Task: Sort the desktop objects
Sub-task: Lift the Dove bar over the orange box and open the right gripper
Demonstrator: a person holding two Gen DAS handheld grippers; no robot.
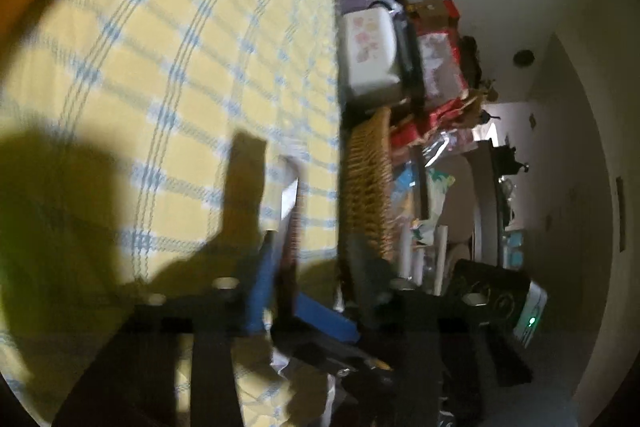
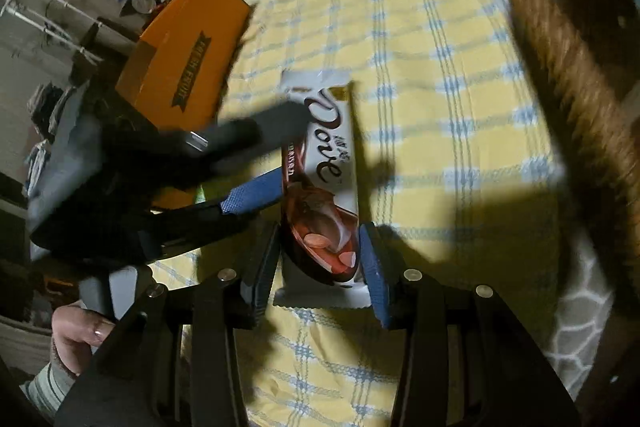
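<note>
Above the checked cloth [image 2: 460, 75], my right gripper [image 2: 320, 267] clamps the Dove bar [image 2: 324, 163] by its lower end; my left gripper [image 2: 276, 151] pinches the bar's side, beside the orange box [image 2: 180, 67].

Counter [image 2: 460, 75] covered by yellow cloth checked with blue and white lines. Orange box [image 2: 184, 55] set on it at the left edge in right wrist view. Woven wicker basket [image 2: 560, 75] placed at the right. Shadows cast across cloth.
</note>
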